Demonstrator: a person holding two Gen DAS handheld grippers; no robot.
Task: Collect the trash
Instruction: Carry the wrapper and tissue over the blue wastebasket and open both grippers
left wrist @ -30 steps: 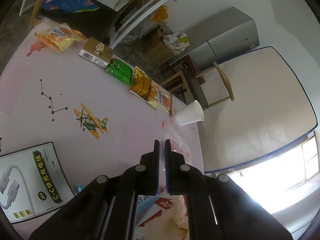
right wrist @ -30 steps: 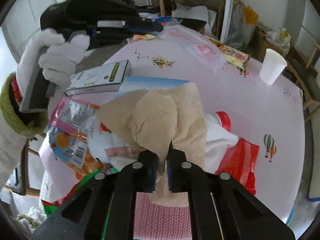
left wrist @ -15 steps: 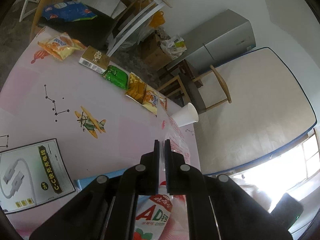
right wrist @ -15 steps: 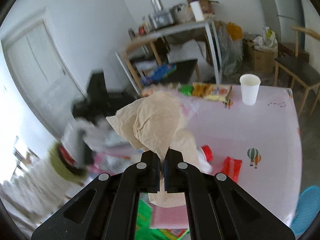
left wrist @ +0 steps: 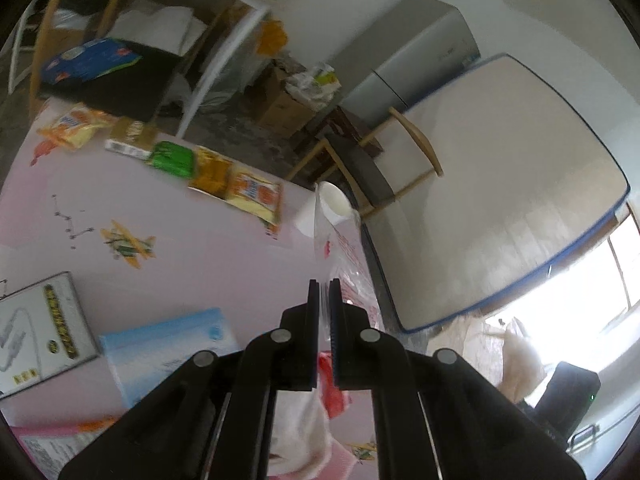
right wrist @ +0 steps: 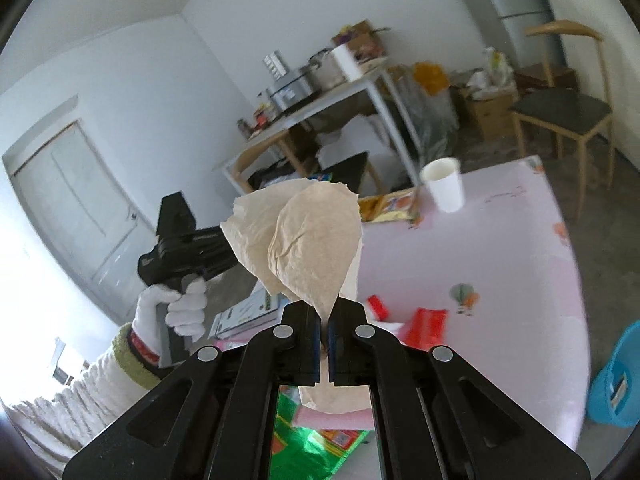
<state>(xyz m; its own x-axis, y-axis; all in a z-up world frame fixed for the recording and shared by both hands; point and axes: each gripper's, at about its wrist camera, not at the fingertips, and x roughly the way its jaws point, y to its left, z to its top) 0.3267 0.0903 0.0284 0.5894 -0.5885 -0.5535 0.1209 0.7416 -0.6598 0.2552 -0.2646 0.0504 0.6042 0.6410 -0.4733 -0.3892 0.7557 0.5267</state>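
Note:
My right gripper [right wrist: 324, 312] is shut on a crumpled brown paper napkin [right wrist: 304, 240] and holds it up above the pink table [right wrist: 460, 256]. My left gripper [left wrist: 324, 292] is shut on a clear plastic bag [left wrist: 344, 256] with red print, which stretches forward over the table's right edge. The left gripper also shows in the right wrist view [right wrist: 188, 248], held in a white-gloved hand at the left. Red wrappers [right wrist: 424, 320] and a green foil wrapper [right wrist: 316, 444] lie on the table below the right gripper.
A white paper cup [left wrist: 328, 208] stands at the far table edge beside a row of snack packets [left wrist: 224, 176]. A white cable box [left wrist: 40, 332] and a blue box [left wrist: 168, 348] lie at the near left. A blue bin [right wrist: 616, 384] stands on the floor at the right. Wooden chairs [right wrist: 564, 112] stand beyond the table.
My right gripper has lifted the napkin off the pile and tilted up, so the room now shows. My left gripper has drawn back and up with the plastic bag.

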